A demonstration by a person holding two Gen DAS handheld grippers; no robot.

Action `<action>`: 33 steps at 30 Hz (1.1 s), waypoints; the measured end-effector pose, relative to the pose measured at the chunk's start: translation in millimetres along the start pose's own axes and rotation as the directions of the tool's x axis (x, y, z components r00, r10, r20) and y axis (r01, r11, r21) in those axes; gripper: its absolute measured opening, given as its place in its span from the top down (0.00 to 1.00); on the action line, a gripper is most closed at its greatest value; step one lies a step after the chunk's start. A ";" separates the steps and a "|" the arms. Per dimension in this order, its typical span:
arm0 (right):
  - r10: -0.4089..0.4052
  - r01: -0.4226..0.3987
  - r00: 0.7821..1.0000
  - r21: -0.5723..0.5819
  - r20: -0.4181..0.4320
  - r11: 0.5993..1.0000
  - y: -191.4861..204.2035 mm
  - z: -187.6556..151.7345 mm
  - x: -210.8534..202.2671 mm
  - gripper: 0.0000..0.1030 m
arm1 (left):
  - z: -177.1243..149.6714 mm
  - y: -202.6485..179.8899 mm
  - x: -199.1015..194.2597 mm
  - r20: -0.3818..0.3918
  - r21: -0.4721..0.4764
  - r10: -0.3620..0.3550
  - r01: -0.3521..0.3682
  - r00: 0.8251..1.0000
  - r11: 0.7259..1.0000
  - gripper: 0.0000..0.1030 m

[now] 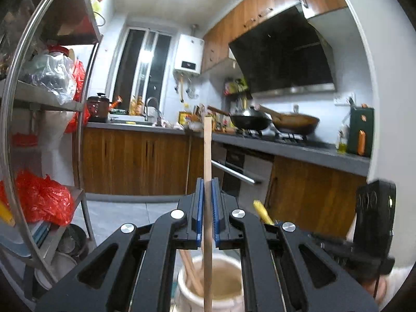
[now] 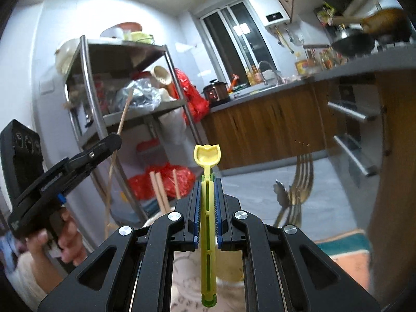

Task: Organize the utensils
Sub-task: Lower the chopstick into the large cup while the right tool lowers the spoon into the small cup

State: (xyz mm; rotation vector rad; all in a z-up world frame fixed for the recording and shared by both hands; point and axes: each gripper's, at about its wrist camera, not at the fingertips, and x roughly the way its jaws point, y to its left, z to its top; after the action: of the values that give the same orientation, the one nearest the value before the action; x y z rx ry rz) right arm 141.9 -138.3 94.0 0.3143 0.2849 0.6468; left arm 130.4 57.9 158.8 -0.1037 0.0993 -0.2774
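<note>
My left gripper (image 1: pixel 207 182) is shut on a thin wooden chopstick (image 1: pixel 207 153) that stands upright, lifted above a white ceramic utensil pot (image 1: pixel 235 295). More wooden chopsticks (image 1: pixel 191 270) lean inside the pot. My right gripper (image 2: pixel 208 182) is shut on a yellow-green plastic scoop (image 2: pixel 207 158), bowl end up. Its tip (image 1: pixel 262 211) shows in the left wrist view. In the right wrist view, the left gripper (image 2: pixel 115 139) holds its chopstick (image 2: pixel 125 111) at the left. Chopsticks (image 2: pixel 160 192) and metal forks with a spoon (image 2: pixel 299 189) rise from the pot (image 2: pixel 182 267) below.
A steel shelf rack (image 1: pixel 85 119) with bags and bowls stands on the left. A grey counter (image 1: pixel 286 150) with two woks (image 1: pixel 293 123) runs along wooden cabinets, with an oven handle (image 1: pixel 234 173) jutting out. A person's hand (image 2: pixel 65 244) holds the left tool.
</note>
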 end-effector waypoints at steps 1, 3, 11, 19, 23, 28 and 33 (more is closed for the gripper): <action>0.002 -0.002 1.000 0.006 0.004 1.000 -1.5 -1.1 3.1 0.90 | -0.7 0.1 6.1 0.018 -0.006 0.011 -0.010 1.000 1.000 0.94; 0.005 -0.005 1.000 0.011 0.007 1.000 -4.1 -4.0 10.2 0.90 | -4.4 0.7 16.4 0.038 -0.022 0.020 -0.020 0.999 1.000 0.94; -0.041 0.042 0.999 -0.036 0.032 0.998 -6.7 -17.7 31.9 0.90 | -20.5 14.9 33.1 0.055 -0.097 0.040 -0.035 0.998 0.995 0.94; -0.090 0.089 0.996 -0.137 0.004 0.986 4.0 -34.5 41.3 0.90 | -29.0 16.7 27.2 0.042 -0.104 0.018 -0.013 0.999 0.994 0.94; -0.111 0.108 0.994 -0.151 -0.012 0.983 5.0 -37.9 30.7 0.90 | -37.8 22.3 12.9 0.033 -0.124 0.006 -0.002 0.999 0.992 0.94; -0.113 0.108 0.993 -0.127 -0.035 0.986 0.3 -43.2 13.8 0.90 | -48.5 23.5 -6.4 0.022 -0.119 0.006 -0.003 1.000 0.993 0.94; -0.109 0.105 0.994 -0.116 -0.029 0.988 -0.1 -46.3 -1.3 0.90 | -58.2 16.1 -16.6 -0.024 -0.085 0.008 -0.010 1.000 0.996 0.94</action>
State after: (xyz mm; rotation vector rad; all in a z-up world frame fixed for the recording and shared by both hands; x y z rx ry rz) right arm 124.6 -130.1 51.9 0.1769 0.2956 0.5607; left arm 112.3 72.8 100.8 -0.1841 0.1350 -0.2655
